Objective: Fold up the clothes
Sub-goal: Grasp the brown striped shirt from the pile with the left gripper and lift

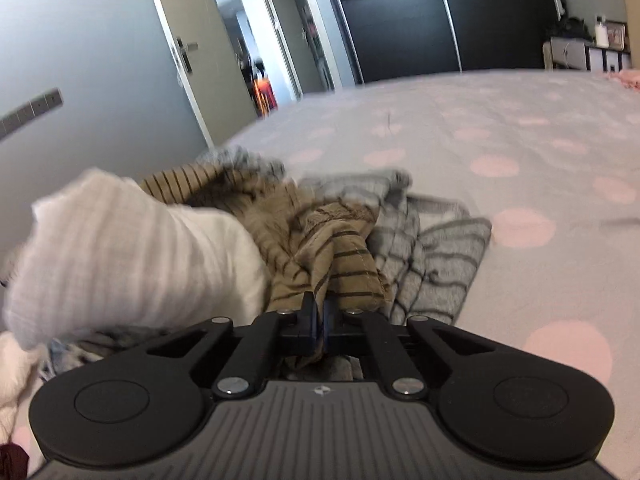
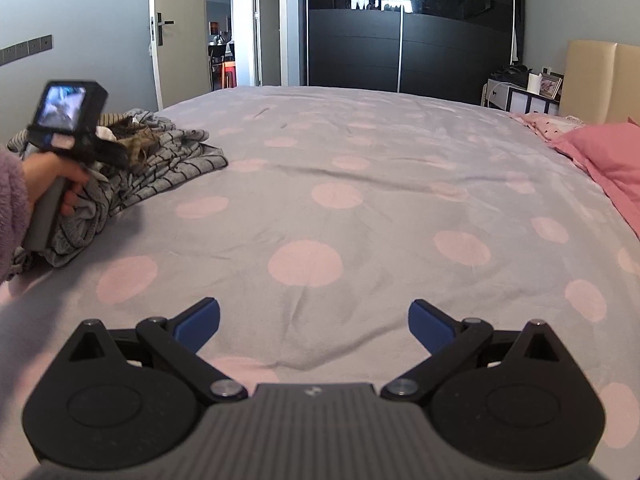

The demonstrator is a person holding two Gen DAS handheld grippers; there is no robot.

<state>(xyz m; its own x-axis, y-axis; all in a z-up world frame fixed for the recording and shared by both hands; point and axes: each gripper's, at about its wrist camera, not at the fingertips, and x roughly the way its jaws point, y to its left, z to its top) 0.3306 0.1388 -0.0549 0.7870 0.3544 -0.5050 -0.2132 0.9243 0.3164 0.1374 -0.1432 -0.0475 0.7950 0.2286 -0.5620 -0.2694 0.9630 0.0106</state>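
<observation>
Two grippers were on record. Left gripper (image 1: 319, 312): jaws pressed together, pinching a fold of the tan striped garment (image 1: 340, 256), which sat tangled in the clothes heap (image 2: 160, 156) at the bed's left edge. Right gripper (image 2: 314, 322): blue pads (image 2: 200, 320) spread wide, holding nothing, hovering over the bare dotted bedspread (image 2: 360, 168), well apart from the heap.

Adjacent items: white ribbed cloth (image 1: 120, 248), blurred, pressed against the tan piece; grey striped garment (image 1: 436, 256), lying under and beside it.

Risks, judged from this layout:
- The pinch looked to hold a bunched fold rather than a single edge, so a lift could bring the garment up twisted.
- Neighbouring pieces overlapped it and could be dragged along or spilled off the bed edge.
- A small bite of cloth might slip out under the heap's weight.
</observation>
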